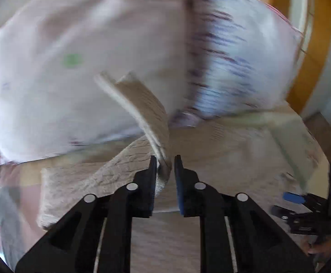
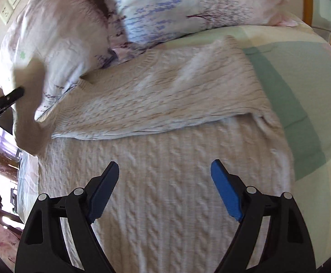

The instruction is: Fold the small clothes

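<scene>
On the bed, left wrist view: left gripper [image 1: 165, 159] nearly closed, jaws pinching a ribbed edge of the cream knit sweater [image 1: 142, 104], which rises from the tips as a lifted strip. Rest of the sweater spreads below and to both sides of the fingers. Two floral pillows fill the upper frame, a pink one [image 1: 51, 56] and a blue-streaked one [image 1: 233, 56], close behind the lifted edge and heavily motion-blurred. Orange wooden frame [image 1: 313, 56] at far right. Right gripper [image 1: 302, 207] shows at the lower right edge, small and blurred; its opening can't be read from here. Whether the pinched strip is a cuff or a hem is unclear.

Right wrist view: right gripper [image 2: 164, 170] wide open, blue pads [image 2: 227, 193] spread, hanging over the sweater [image 2: 165, 182] with nothing between the jaws; contact with the knit can't be told. This view is sharper and shows what the other doesn't: the sweater lies flat on a pastel green-and-white bedsheet [image 2: 302, 113], with one part folded across the top [image 2: 165, 95] and reaching the pillows [image 2: 188, 6]. A blurred raised piece of knit [image 2: 26, 113] hangs at the left beside the black tip of the left gripper [image 2: 15, 93], which is cut off by the frame. Wall sockets [image 2: 8, 6] upper left. The sweater's near end is hidden under the gripper body.
</scene>
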